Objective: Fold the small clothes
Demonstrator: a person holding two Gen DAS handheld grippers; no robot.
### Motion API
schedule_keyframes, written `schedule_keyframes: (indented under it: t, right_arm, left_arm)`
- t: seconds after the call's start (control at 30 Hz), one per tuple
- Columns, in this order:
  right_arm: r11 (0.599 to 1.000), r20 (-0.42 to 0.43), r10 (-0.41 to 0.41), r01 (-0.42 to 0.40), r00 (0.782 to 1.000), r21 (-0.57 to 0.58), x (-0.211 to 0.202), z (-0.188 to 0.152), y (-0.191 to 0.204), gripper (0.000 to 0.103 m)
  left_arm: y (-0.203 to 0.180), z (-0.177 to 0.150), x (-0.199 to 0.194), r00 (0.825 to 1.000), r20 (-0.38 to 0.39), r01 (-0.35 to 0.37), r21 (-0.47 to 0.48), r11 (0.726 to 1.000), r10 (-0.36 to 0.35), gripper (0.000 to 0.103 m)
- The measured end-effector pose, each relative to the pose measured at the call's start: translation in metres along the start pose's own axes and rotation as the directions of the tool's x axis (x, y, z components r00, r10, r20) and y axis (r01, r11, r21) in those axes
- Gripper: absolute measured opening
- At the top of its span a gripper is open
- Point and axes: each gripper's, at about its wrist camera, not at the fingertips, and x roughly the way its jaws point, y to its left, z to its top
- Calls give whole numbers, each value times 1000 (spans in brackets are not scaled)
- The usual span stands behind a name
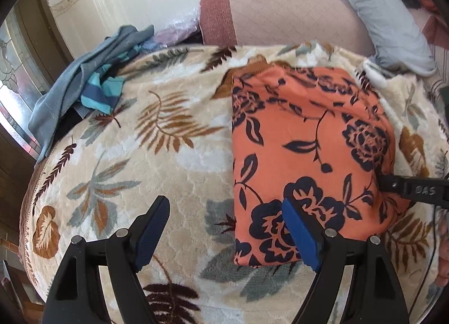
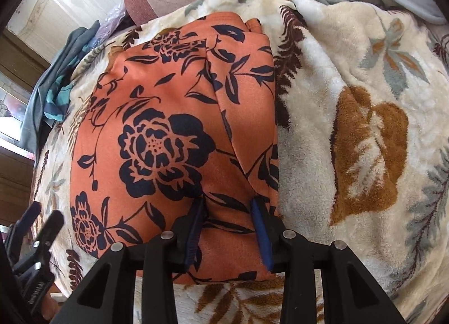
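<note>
Orange cloth with a dark blue flower print [image 2: 168, 133] lies folded on a cream blanket with brown and grey leaves [image 2: 350, 133], which covers the bed. A fold line runs down the right part of the cloth, and its left edge is straight.

The right gripper [image 2: 228, 228] stands at the near edge of the cloth with a small ridge of the fabric between its two blue pads [image 2: 259, 228]. The pads are partly apart; they seem not to press on the ridge, though the view here is too close to be sure.

The left gripper [image 1: 224, 228] hangs above the blanket at the near left corner of the cloth, its jaws wide apart and holding nothing.

Near the far left edge of the bed lies a heap of grey and blue-striped clothes [image 1: 92, 82]. Behind the blanket are a pink cushion [image 1: 280, 15] and a grey pillow [image 1: 387, 23].
</note>
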Motion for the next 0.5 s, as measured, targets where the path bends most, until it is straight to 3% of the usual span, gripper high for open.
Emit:
schedule_keyframes:
  t: [0.1,0.23,0.4,0.5]
  right_arm:
    - [1000,-16,17,-16,1000,8,1,2,-3,39]
    - [1000,-12,12,-12,1000,5,2,1,-3,39]
    - [1000,-2,11,-11,1000,9,2,-1,-2,39]
    - [1000,0,8,-8,1000,15,1,-4,-1,39]
  left_arm:
    - [-8,-2,23,998,-66,5,8,1000,-5,84]
    - [-14,-1,31,995,-93,-17,32,999,20,89]
    - [-7,3,41,987,-154,38,23,999,-34,95]
    - [0,0,46,986,-149,76,-12,997,-77,98]
